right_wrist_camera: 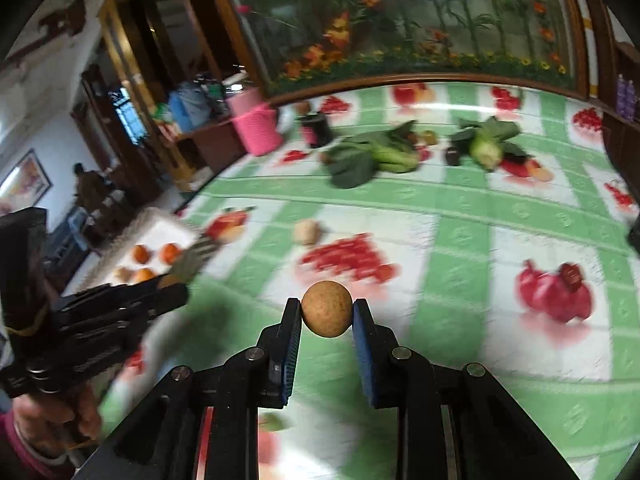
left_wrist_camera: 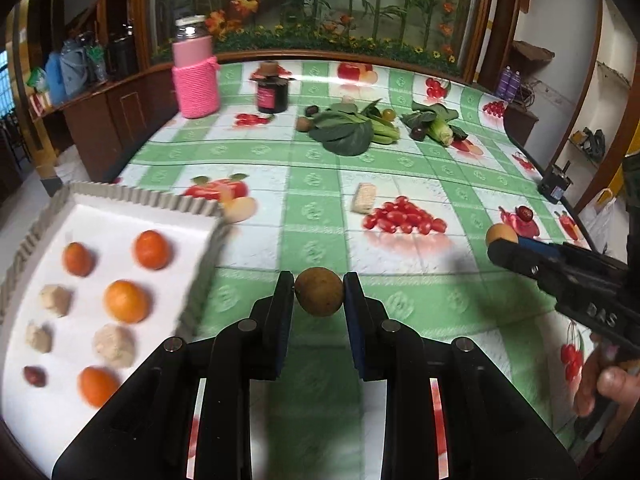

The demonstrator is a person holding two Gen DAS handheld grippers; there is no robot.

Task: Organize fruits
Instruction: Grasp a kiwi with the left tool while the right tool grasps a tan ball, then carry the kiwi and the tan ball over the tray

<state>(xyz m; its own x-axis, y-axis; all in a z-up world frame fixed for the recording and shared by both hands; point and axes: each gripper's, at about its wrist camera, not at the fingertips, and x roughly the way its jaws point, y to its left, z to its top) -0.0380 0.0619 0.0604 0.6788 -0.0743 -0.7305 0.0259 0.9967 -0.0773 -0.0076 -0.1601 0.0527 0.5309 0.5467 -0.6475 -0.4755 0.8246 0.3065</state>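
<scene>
1. Nearest the lens, the left gripper (left_wrist_camera: pixel 319 296) has its jaws closed on a brown fruit (left_wrist_camera: pixel 319 291), held just beside the tray's corner.
2. The right gripper (right_wrist_camera: pixel 327 316) likewise pinches a tan fruit (right_wrist_camera: pixel 327 309) above the table (left_wrist_camera: pixel 312 168).
3. The tray (left_wrist_camera: pixel 132 196) already holds four oranges (left_wrist_camera: pixel 151 249), pale lumps and a dark fruit; I'd say sorting is well underway.
4. Still out: small fruits among the greens (left_wrist_camera: pixel 352 128), and a pale piece (left_wrist_camera: pixel 364 197) mid-table.
</scene>
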